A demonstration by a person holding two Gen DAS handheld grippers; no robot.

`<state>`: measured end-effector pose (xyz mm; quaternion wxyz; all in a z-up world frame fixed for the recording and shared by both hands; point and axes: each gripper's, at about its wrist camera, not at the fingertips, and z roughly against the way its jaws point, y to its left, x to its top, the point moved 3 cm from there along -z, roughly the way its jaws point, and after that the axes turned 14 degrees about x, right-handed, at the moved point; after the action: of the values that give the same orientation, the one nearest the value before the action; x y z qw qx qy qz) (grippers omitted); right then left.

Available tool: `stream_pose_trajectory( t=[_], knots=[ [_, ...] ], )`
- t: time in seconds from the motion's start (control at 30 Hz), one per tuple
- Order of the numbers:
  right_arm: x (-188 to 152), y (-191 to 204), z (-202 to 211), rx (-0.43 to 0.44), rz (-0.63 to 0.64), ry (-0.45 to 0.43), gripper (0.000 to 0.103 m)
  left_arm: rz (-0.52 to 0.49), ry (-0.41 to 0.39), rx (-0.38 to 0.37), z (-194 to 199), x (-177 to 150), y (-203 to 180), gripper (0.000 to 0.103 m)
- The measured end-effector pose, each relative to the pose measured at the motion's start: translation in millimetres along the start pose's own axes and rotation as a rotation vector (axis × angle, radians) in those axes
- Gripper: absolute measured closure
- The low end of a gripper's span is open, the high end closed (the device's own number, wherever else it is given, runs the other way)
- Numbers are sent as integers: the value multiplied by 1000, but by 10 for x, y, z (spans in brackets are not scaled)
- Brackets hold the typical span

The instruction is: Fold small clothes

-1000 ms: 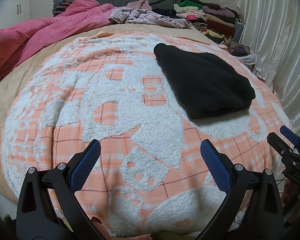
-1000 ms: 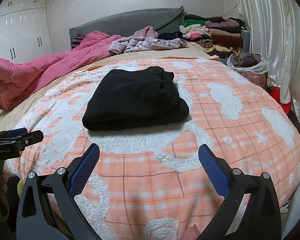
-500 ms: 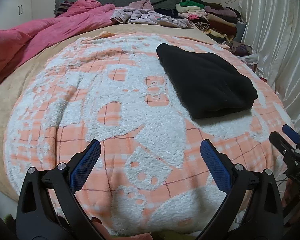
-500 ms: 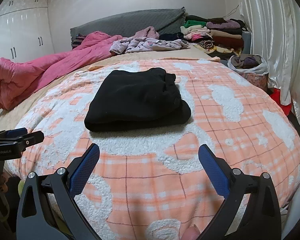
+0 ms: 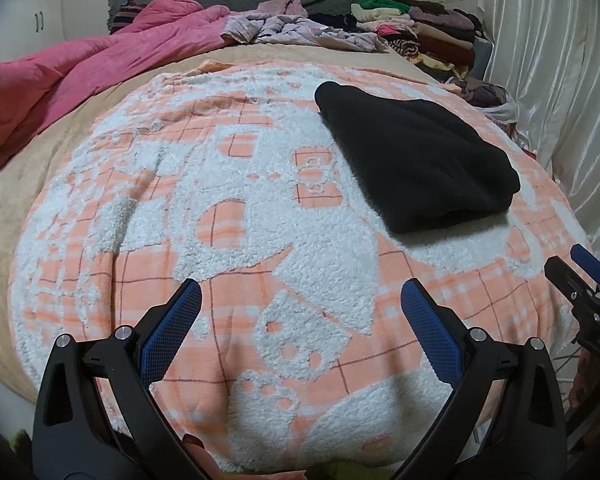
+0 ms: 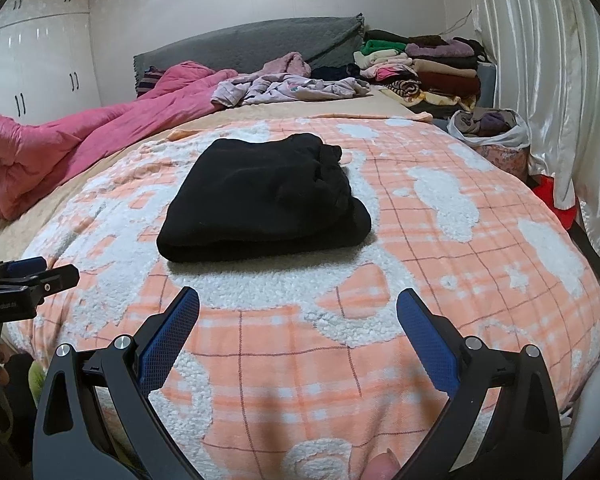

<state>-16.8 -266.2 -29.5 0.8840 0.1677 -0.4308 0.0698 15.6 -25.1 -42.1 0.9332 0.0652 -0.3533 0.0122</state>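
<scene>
A black garment (image 5: 412, 156) lies folded into a thick rectangle on the orange-and-white fleece blanket (image 5: 228, 216); it also shows in the right wrist view (image 6: 264, 200). My left gripper (image 5: 300, 320) is open and empty, held over the blanket's near edge, well short of the garment. My right gripper (image 6: 298, 320) is open and empty, facing the garment's folded edge with a gap between. Each gripper shows at the edge of the other's view: the right one (image 5: 584, 276) and the left one (image 6: 24, 276).
A pink duvet (image 6: 80, 136) lies bunched at the left. Loose lilac clothes (image 6: 288, 88) lie by the grey headboard (image 6: 244, 48). A stack of folded clothes (image 6: 424, 68) and a bag of clothes (image 6: 488, 128) stand at the right, by a white curtain (image 6: 548, 80).
Both grippers have drawn back slightly from the bed and stay open. The black garment has not moved.
</scene>
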Motion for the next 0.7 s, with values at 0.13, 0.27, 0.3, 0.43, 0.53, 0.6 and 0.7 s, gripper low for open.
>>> stream_pose_trajectory(
  t=[0.13,0.27,0.3,0.43,0.53,0.6,0.7],
  knots=[
    [-36,-93,33,-19,-25,3,4,-10,28,-32,-53,-47,0,10],
    [-95,-348,146,-61,-96,-3,4,-1,75,-43,-148,-132,89,10],
    [-126,-479,214,-87,-133,-9,5,6,81,-41,-171,-146,131,10],
    [-269,-1107,596,-256,-253,-47,5,58,91,-4,-317,-119,536,10],
    [-447,-1789,1047,-452,-360,-72,5,133,108,112,-549,-13,1163,10],
    [-612,-2298,1394,-603,-431,-88,5,173,121,204,-695,67,1603,10],
    [-938,-3117,1828,-819,-551,-32,5,270,147,359,-929,243,2423,10]
  ],
)
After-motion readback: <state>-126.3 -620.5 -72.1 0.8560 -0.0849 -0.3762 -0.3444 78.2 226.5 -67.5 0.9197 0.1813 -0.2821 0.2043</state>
